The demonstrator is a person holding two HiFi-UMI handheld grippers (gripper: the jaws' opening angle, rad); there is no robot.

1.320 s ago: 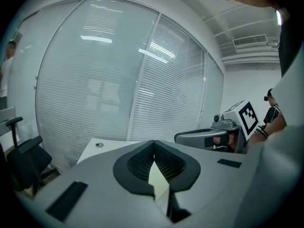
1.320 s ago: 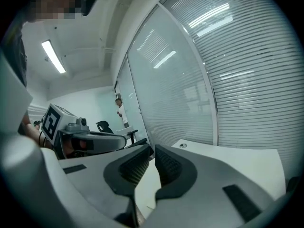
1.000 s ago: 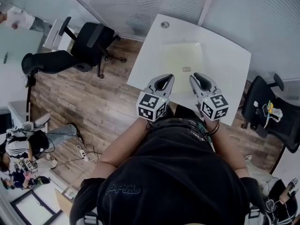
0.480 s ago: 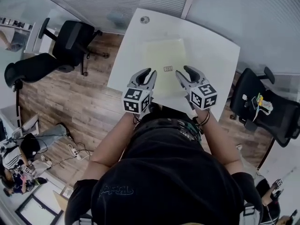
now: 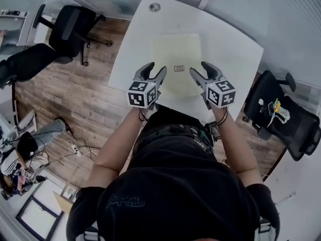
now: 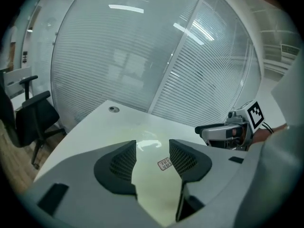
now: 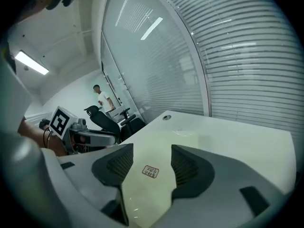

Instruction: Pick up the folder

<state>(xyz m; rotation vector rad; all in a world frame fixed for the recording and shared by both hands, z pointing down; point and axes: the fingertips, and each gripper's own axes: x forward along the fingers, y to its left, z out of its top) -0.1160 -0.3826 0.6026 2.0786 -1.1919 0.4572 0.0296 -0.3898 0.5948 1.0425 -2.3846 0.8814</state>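
Now | left gripper [image 5: 154, 70] angled down toward folder [image 5: 175, 49], jaws opening, empty | right gripper [image 5: 200, 69] likewise

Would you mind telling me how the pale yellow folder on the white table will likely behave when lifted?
The folder looks thin and lies flat on the table, so it is probably light and may sag if held by one edge. Its surface shines with reflected light, so it could slip or slide.
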